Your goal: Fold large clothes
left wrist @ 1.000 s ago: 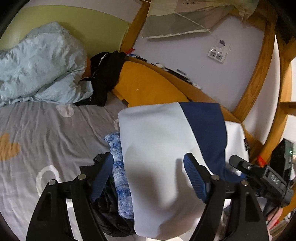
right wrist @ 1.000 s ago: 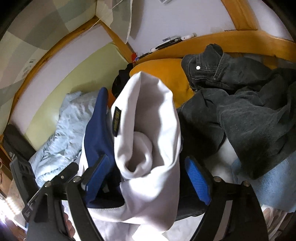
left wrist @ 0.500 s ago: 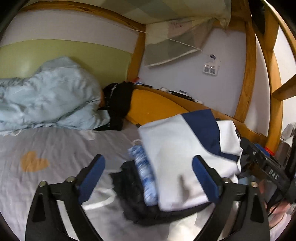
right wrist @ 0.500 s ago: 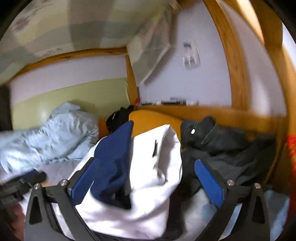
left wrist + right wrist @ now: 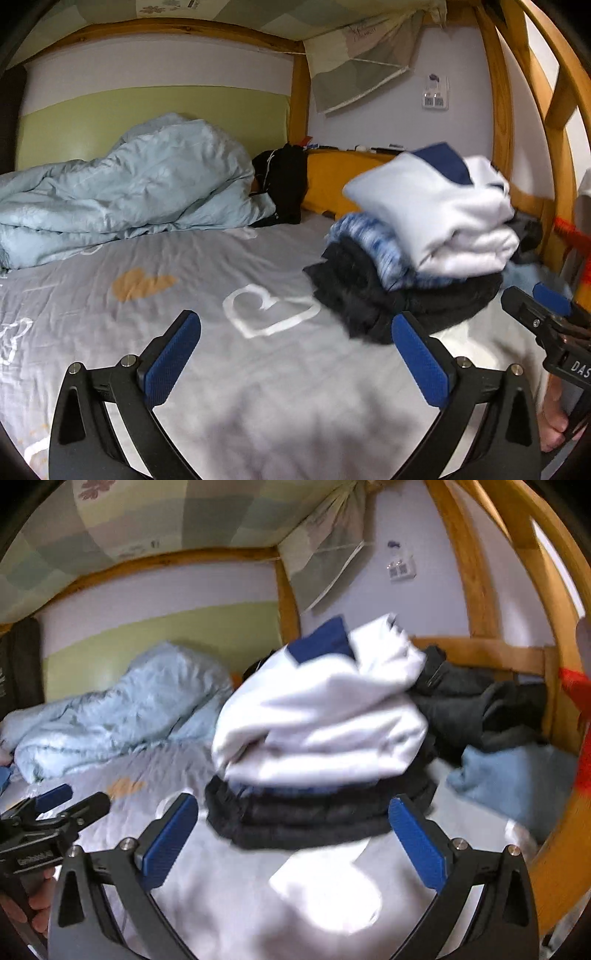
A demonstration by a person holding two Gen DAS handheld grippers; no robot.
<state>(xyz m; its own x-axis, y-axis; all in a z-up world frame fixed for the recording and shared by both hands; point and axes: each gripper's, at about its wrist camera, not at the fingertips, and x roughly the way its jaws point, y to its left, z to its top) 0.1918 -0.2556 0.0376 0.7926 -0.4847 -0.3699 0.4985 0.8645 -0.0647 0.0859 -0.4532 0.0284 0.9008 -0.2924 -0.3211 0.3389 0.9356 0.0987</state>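
We see the grey bedsheet (image 5: 207, 258) filling the view, a light blue duvet (image 5: 122, 195) bunched at ten o'clock. At two o'clock sits the clothes stack: a white and navy garment (image 5: 443, 206) folded atop a black one (image 5: 388, 295). Our left gripper (image 5: 295, 354) and right gripper (image 5: 291, 838) both gape wide, holding nothing.

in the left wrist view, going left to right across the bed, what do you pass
light blue duvet → black garment by the bedpost → orange pillow → stack of folded clothes → right gripper
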